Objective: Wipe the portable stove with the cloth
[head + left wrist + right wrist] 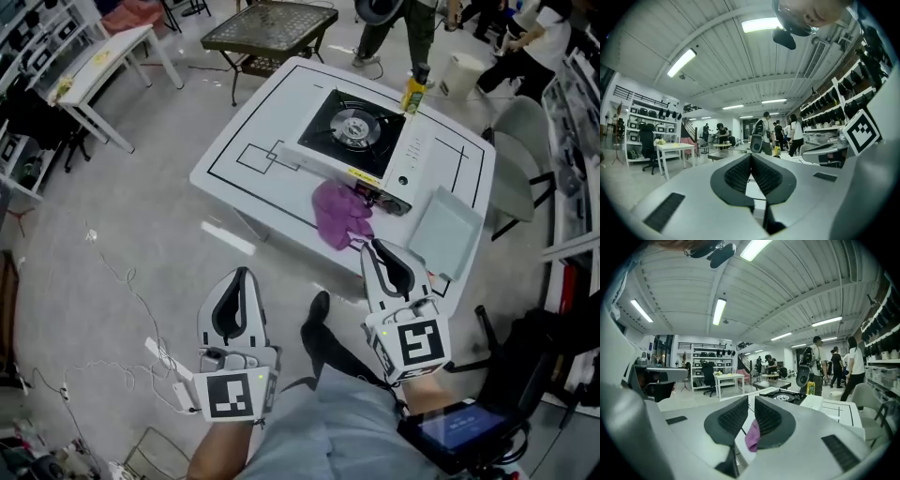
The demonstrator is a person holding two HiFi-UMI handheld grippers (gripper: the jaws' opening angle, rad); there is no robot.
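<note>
Left gripper [241, 277] [751, 157]: closed, pads meeting at the tips, nothing gripped. Held low at the near left, well clear of the white table [253, 131], pointed roughly level toward the far side of the room.

Right gripper [373, 246] [749, 401]: closed down to a thin slit, nothing clamped between the pads. Positioned at the near edge of the table, tips just beside the near end of the purple cloth [339, 211] [752, 436]. Contact with the cloth cannot be told. Seen through the slit in the right gripper view: a strip of that cloth beyond the jaws.

Cloth: bunched up on the table top, directly against the near side of the portable stove [361, 141] [787, 397], one end drooping toward the table's near edge.

Stove: set diagonally near the table centre, black top with round burner, white control panel on its right side.

Yellow bottle [413, 94] [810, 388]: upright, just beyond the stove's far right corner.

Pale grey tray [445, 230]: flat on the table, right of the cloth, near the right edge.
</note>
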